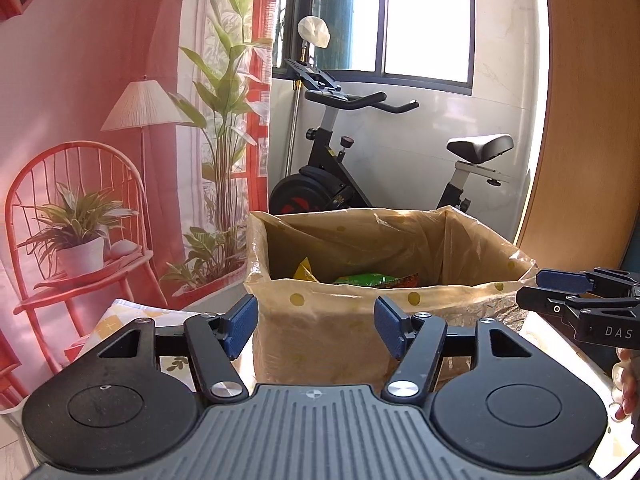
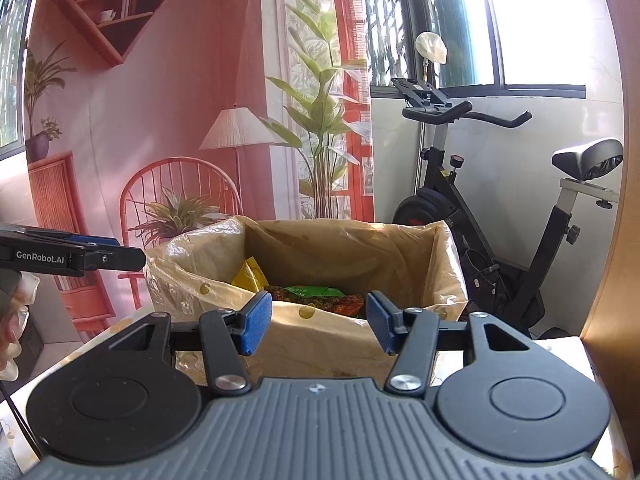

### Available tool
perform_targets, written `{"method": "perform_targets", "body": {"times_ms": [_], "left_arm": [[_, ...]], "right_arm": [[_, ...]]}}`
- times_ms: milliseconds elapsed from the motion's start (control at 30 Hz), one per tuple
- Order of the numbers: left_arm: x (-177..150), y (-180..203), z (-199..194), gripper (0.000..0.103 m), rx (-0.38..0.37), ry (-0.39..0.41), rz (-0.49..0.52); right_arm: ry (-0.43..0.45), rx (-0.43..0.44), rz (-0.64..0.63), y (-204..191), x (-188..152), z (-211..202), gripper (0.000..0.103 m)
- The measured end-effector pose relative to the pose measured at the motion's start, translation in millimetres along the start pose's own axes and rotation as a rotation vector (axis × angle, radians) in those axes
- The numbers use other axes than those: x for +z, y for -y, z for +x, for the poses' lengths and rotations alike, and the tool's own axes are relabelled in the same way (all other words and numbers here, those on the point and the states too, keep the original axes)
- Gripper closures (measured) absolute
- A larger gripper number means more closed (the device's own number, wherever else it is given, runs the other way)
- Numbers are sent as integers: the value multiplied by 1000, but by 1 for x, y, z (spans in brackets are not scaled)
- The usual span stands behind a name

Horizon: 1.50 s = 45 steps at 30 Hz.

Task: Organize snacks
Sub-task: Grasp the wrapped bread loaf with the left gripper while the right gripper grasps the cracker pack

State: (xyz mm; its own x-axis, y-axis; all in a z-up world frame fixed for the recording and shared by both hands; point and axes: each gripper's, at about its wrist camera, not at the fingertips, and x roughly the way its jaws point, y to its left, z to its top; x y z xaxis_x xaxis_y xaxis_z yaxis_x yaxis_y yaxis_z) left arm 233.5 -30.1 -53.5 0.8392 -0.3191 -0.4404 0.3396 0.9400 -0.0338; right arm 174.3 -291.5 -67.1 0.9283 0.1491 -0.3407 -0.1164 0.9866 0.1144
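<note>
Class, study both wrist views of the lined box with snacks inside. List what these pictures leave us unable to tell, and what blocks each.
- Snack count in the box: both views, its near wall hides all but a yellow packet and a green packet.
- Packet labels: too small to read.
- Table surface near the box: both views, hidden behind the left tongs and right tongs.
- Person: only a hand at the left view's edge.

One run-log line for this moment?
left gripper: open, empty | right gripper: open, empty | snack packets: inside lined box
</note>
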Motion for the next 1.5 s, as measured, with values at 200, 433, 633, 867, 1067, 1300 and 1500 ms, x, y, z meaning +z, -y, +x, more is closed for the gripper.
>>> {"method": "perform_targets", "body": {"times_ms": [200,433,633,867,1067,1300,1500], "left_arm": [[-28,-5,-7,25,19,-21,-49],[-66,1,-2,22,9,-87,-81],[-85,7,2,22,19,-120,-72],[-92,8,5,22,22,-137,-60],[-90,12,2,22,15,-133,-60],[-86,11,-15,22,9,-111,-73],[-88,9,-42,22,11,-89,-80]], "right_arm": [[6,-18,-9,-8,-25,-15,33],[-47,-37,21,-6,-65,-23,25],[-101,-43,78,11,-88,-25,25],[-109,-37,143,26,-102,-32,25],[-100,-33,158,24,-101,-37,25],[-86,-37,139,16,-96,-49,25],[-74,-45,139,8,-93,-68,25]]}}
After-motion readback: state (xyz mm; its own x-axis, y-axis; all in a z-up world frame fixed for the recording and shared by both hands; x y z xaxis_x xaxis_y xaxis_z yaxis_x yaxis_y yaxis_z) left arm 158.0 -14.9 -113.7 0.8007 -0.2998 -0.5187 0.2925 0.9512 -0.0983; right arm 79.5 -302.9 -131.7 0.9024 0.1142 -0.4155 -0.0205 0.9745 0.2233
